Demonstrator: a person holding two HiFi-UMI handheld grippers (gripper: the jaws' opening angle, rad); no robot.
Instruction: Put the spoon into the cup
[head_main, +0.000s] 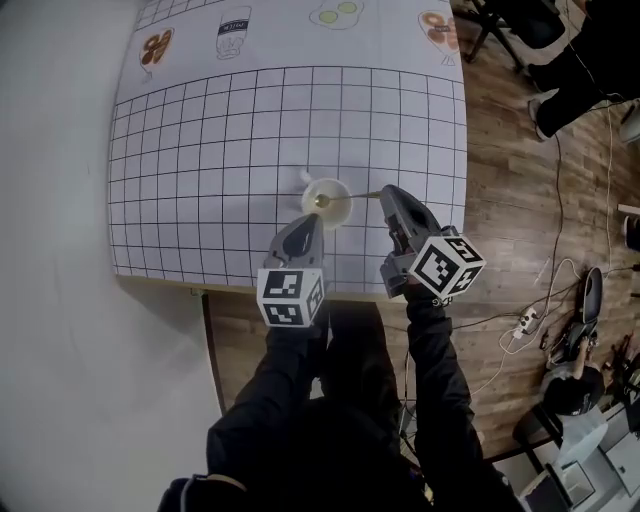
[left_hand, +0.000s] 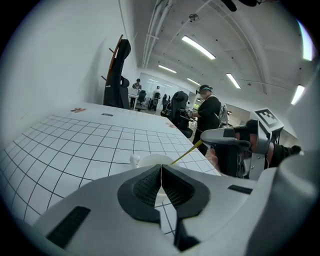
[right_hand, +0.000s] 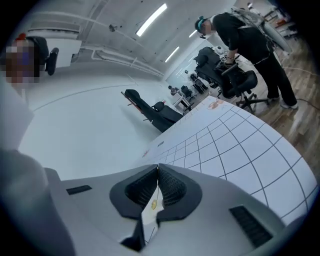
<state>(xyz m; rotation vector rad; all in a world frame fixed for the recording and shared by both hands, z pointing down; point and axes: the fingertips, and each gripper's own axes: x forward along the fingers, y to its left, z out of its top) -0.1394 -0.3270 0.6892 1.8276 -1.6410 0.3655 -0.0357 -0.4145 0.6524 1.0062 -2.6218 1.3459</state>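
Observation:
A white cup (head_main: 328, 192) stands on the gridded mat (head_main: 220, 150), near its front edge. A gold spoon (head_main: 352, 196) lies across the cup's mouth, bowl end inside the rim and handle pointing right. My right gripper (head_main: 384, 192) is shut on the handle's end; in the right gripper view a gold tip (right_hand: 154, 204) shows between the closed pads of my right gripper (right_hand: 158, 166). My left gripper (head_main: 316, 217) is shut with nothing between its pads, its tips just short of the cup's near side. In the left gripper view the cup (left_hand: 150, 160) and spoon handle (left_hand: 186, 153) sit beyond my left gripper (left_hand: 161, 166).
The mat's far edge carries printed pictures (head_main: 233, 32). The table's front edge (head_main: 250, 290) runs just under both grippers, with wooden floor (head_main: 510, 200) to the right. Office chairs and a standing person (left_hand: 207, 112) are far behind the table.

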